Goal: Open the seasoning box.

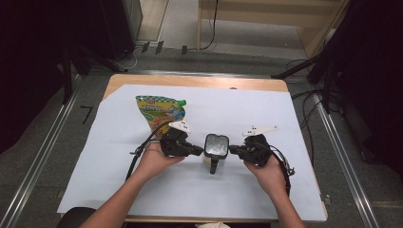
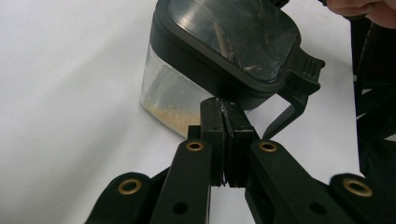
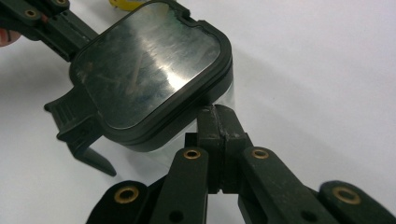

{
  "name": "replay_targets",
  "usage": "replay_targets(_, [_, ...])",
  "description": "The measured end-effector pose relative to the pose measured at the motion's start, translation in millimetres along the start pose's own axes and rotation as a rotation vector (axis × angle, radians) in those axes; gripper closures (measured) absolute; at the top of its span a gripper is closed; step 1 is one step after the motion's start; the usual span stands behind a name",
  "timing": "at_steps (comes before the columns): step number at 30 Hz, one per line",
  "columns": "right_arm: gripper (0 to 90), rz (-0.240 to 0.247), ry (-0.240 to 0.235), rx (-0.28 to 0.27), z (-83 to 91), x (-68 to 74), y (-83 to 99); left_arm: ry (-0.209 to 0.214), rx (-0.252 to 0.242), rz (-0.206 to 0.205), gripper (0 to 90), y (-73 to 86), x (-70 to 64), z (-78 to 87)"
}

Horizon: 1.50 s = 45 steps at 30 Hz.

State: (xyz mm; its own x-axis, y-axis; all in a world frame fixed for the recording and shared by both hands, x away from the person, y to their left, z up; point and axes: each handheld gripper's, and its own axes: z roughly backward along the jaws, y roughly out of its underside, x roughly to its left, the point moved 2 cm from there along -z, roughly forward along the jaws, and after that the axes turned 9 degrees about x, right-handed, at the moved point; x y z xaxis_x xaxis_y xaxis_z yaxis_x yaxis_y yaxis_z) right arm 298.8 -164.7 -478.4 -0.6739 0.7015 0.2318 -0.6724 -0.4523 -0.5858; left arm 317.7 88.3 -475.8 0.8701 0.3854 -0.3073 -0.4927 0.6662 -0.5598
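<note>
Where the white sheet covers the wooden worktop, the work sits near its middle, close to the person's edge. Largest of the loose things is a green and orange printed pouch, lying flat on the sheet beyond the left hand and well apart from the container. Next comes the clear plastic container, standing on the sheet between the two grippers; its black-rimmed lid has a glossy see-through panel and a black latch handle that hangs down the side nearest the person. A thin layer of pale, sandy grains lies along the bottom of the clear wall.

From the left, the left gripper reaches in, its jaws pressed together with nothing between them, their tips touching the lid's black rim at the container's left side. From the right, the right gripper does likewise: jaws pressed flat against each other, tips against the rim of the lid on the opposite side. Each hand wraps its gripper's body, the right hand low beside the container, and black cables trail back along both forearms.
</note>
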Motion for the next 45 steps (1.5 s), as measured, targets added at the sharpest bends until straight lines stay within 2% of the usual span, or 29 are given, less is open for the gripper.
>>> replay_targets(9, [90.0, -0.005, 0.018, -0.013, -3.6, -5.2, -3.5, 0.031, 0.003, -0.015, 89.4, -0.6, -5.8, -4.7])
replay_targets(14, [90.0, -0.013, 0.027, -0.022, -6.6, -8.3, -6.3, 0.067, 0.000, -0.017, 88.3, -1.3, -9.3, -9.1])
replay_targets(22, [90.0, -0.011, 0.035, -0.009, -13.4, -11.3, -7.8, 0.074, 0.001, -0.023, 88.5, -1.5, -10.7, -10.3])
replay_targets(26, [90.0, 0.003, 0.035, -0.016, -8.5, -10.7, -7.1, 0.084, -0.005, -0.019, 86.8, -1.5, -11.8, -7.9])
replay_targets(31, [90.0, 0.025, 0.049, -0.018, 4.9, -4.7, -1.8, 0.094, 0.005, -0.012, 80.5, -0.6, -12.9, -2.6])
replay_targets(35, [90.0, 0.005, 0.038, -0.019, 15.0, 0.1, 5.2, 0.115, 0.014, -0.015, 70.5, -1.0, -15.7, 1.8])
replay_targets(38, [90.0, 0.000, 0.042, -0.019, 22.1, 4.3, 9.1, 0.096, 0.012, -0.014, 62.4, -1.5, -16.5, 4.5])
replay_targets(42, [90.0, -0.010, 0.043, -0.030, 31.9, 14.1, 12.5, 0.108, 0.001, -0.021, 56.2, -1.6, -15.4, 8.0])
replay_targets(45, [90.0, -0.013, 0.034, -0.022, 34.5, 23.1, 20.5, 0.110, 0.011, -0.024, 52.2, -1.1, -14.8, 7.9])
